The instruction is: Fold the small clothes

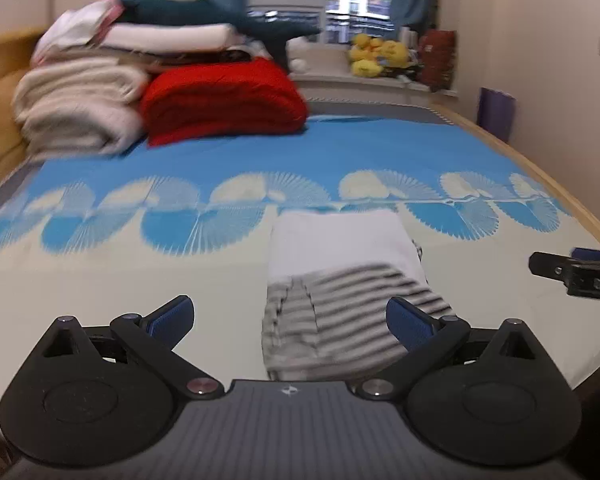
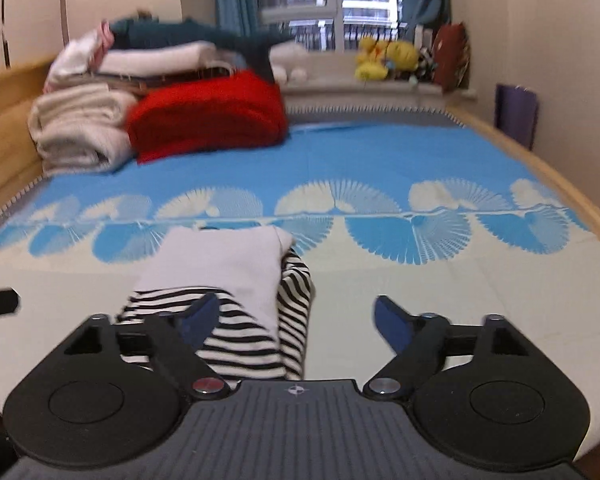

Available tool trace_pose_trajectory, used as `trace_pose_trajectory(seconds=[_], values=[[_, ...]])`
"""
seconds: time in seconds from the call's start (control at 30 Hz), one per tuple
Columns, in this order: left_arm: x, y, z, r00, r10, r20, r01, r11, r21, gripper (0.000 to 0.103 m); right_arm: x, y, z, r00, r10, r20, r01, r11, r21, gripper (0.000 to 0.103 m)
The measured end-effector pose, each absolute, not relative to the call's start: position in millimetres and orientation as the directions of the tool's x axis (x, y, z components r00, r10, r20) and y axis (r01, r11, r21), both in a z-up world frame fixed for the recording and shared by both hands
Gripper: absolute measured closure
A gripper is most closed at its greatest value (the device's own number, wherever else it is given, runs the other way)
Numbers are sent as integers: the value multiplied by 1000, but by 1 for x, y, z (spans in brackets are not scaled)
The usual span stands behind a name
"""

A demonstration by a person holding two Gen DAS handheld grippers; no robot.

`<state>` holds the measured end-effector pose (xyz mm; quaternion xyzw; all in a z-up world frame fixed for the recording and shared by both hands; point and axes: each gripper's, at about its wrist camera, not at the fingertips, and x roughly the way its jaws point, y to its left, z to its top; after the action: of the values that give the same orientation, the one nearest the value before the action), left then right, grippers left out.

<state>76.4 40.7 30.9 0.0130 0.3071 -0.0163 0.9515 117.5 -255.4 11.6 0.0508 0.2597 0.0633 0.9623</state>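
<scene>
A small folded garment [image 1: 340,280], white at the far half and black-and-white striped at the near half, lies flat on the bed. In the right wrist view the same garment [image 2: 228,280] sits left of centre. My left gripper [image 1: 290,318] hovers above its near end, open, blue pads wide apart and touching nothing. My right gripper [image 2: 296,320] is open too; its left pad is in front of the striped part, with nothing gripped. The tip of the right gripper [image 1: 572,272] shows at the right edge of the left wrist view.
The bed's blue-and-cream patterned cover [image 1: 260,152] stretches ahead. Folded bedding is stacked at the far left: a red blanket [image 1: 224,100] and cream blankets [image 1: 76,112]. Yellow plush toys [image 1: 376,54] sit on the windowsill. A wooden bed frame edge [image 1: 540,168] runs along the right.
</scene>
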Motion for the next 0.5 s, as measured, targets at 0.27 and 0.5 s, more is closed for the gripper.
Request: trace_pose_trajectory(seconds=[0.27,0.5], values=[[19,9,-22,710,41,-703,-16,999,42,1,45,-240,-6,831,124,-542,-55,988,142,9],[39,2,-33,727,55,-684,-2,997,78,1,50,-222,-22,811,91,-578,-81,996,43,9]])
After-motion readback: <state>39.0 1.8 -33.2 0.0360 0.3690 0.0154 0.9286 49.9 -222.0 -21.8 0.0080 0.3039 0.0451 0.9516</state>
